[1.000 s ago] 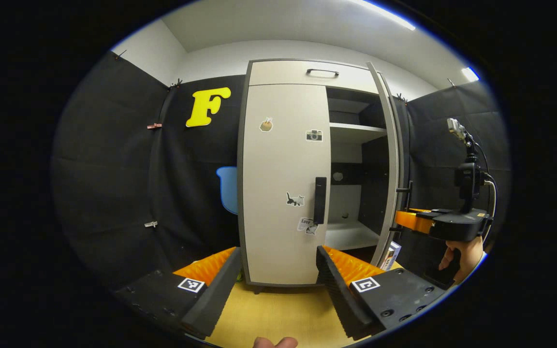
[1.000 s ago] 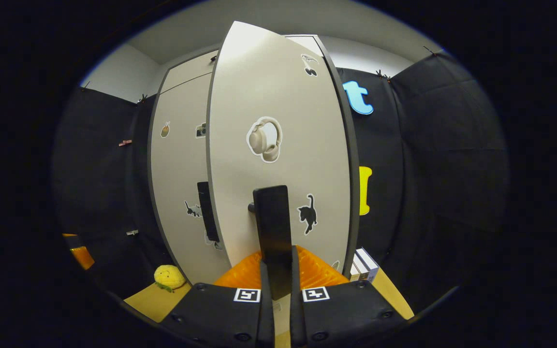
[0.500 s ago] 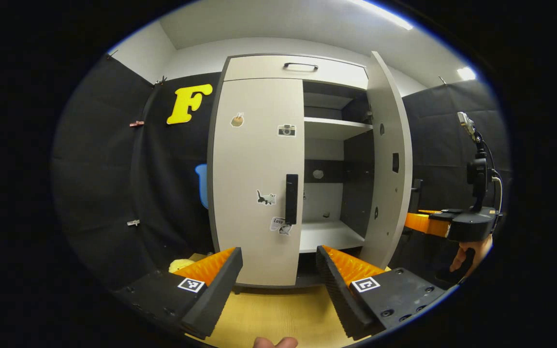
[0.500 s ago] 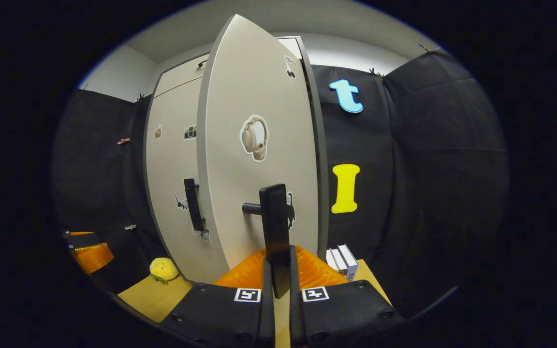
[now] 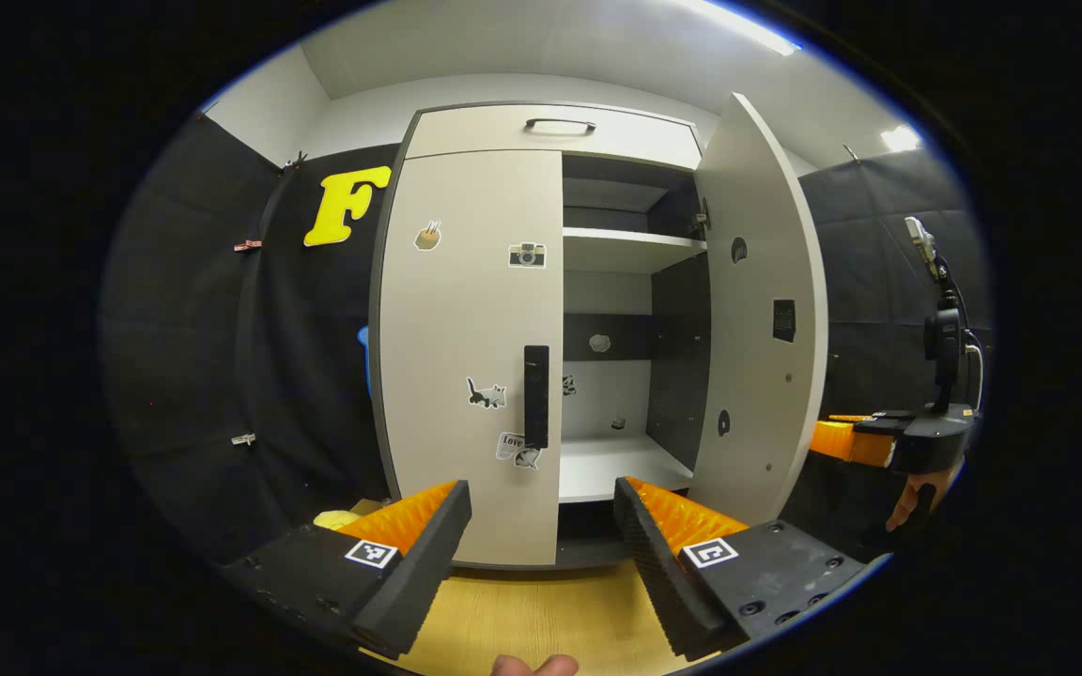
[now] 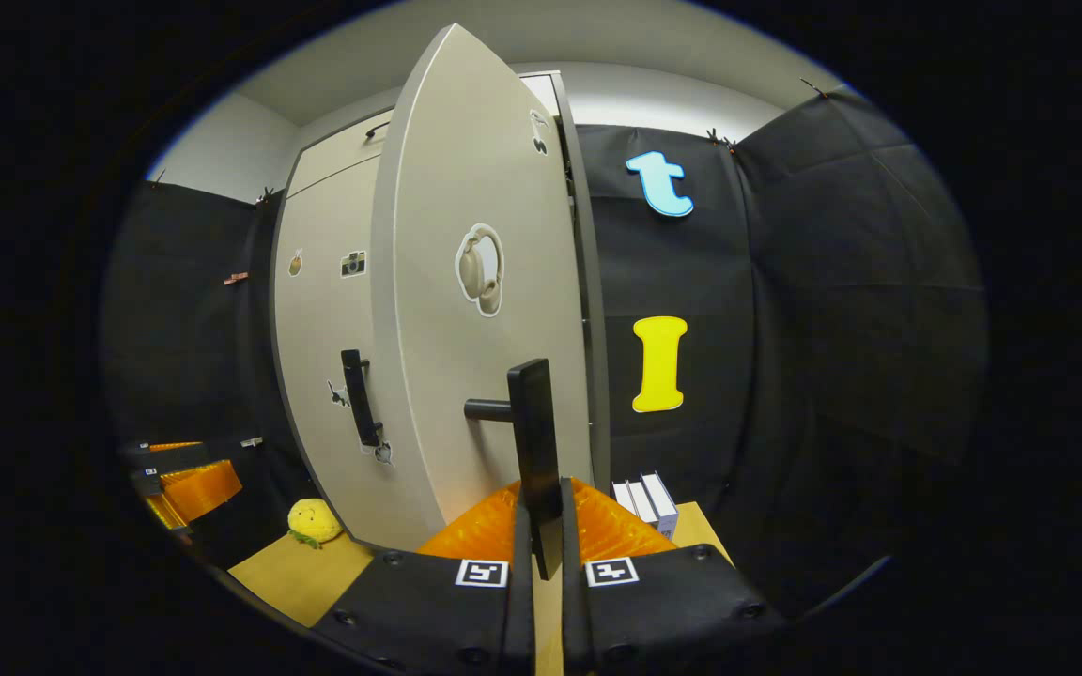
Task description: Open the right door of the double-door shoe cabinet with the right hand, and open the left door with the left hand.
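The pale grey shoe cabinet (image 5: 550,127) stands ahead. Its left door (image 5: 471,329) is closed, with a dark vertical handle (image 5: 535,395) near its inner edge. The right door (image 5: 762,319) is swung far out, baring white shelves (image 5: 630,239) inside. My left gripper (image 5: 541,535) is open, below and short of the left door handle, holding nothing. In the right gripper view my right gripper (image 6: 541,545) is shut on the right door handle (image 6: 534,441), and the left door handle (image 6: 355,396) shows beyond. The right gripper (image 5: 870,439) and the hand holding it also show at the far right of the left gripper view.
A yellow plush toy (image 6: 314,519) lies on the wooden floor (image 5: 541,620) at the cabinet's left foot. White boxes (image 6: 644,502) stand by the cabinet's right side. Black cloth walls close in on both sides. A fingertip (image 5: 533,666) shows at the bottom edge.
The right door has swung further out with my right gripper on its handle, showing more of the shelves. My left gripper's view has shifted so the left door handle sits closer to centre.
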A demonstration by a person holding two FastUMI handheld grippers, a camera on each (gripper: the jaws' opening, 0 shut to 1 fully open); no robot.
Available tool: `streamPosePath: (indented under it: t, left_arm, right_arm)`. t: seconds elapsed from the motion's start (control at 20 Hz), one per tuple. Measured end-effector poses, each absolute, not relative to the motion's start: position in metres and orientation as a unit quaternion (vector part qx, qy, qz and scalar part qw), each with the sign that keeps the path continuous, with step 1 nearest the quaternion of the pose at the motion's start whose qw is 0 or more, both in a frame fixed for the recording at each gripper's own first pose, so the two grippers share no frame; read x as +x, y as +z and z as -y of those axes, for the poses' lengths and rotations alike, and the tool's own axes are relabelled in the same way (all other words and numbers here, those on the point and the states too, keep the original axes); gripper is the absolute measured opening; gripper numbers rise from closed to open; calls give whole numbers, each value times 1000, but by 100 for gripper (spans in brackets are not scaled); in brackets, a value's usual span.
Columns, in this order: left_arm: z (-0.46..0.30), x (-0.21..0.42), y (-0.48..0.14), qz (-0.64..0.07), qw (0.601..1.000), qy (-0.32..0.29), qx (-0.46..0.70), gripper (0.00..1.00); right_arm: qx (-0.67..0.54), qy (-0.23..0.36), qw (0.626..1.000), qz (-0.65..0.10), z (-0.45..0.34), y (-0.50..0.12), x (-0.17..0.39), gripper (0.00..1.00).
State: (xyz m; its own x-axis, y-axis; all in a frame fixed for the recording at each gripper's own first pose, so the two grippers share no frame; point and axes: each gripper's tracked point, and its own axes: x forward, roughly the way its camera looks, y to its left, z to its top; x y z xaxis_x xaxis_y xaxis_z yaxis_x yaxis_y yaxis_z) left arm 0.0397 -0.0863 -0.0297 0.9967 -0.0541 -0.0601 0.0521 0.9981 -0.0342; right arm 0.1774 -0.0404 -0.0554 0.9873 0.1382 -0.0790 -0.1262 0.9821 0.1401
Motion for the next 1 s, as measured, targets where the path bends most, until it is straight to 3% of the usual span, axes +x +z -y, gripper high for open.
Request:
streamPosePath:
  t: [0.25,0.35,0.45,0.65,0.7,0.75,0.9,1.0]
  left_arm:
    - [100,48,-25,-27,999,-28,-15,95]
    - [107,51,-24,-26,999,-30,-13,95]
    - [112,55,-23,-24,999,-31,-11,94]
    - [121,57,-20,-24,999,-32,-9,95]
    - [122,57,-19,-23,999,-32,-9,95]
    - [124,58,-19,-23,999,-31,-8,95]
    - [123,64,-18,-24,999,-29,-3,95]
    - [123,71,-14,-20,999,-28,-4,94]
  right_arm:
    - [65,48,996,-37,68,-55,180,15]
    - [58,32,997,-33,82,-53,179,8]
    - [77,53,995,-31,78,-49,180,5]
    - [55,44,997,-25,83,-49,180,6]
    - [51,41,998,-25,84,-49,180,15]
    - [49,39,998,-24,84,-48,178,7]
    - [50,31,998,-21,87,-45,173,11]
    - [53,27,998,-14,91,-42,161,19]
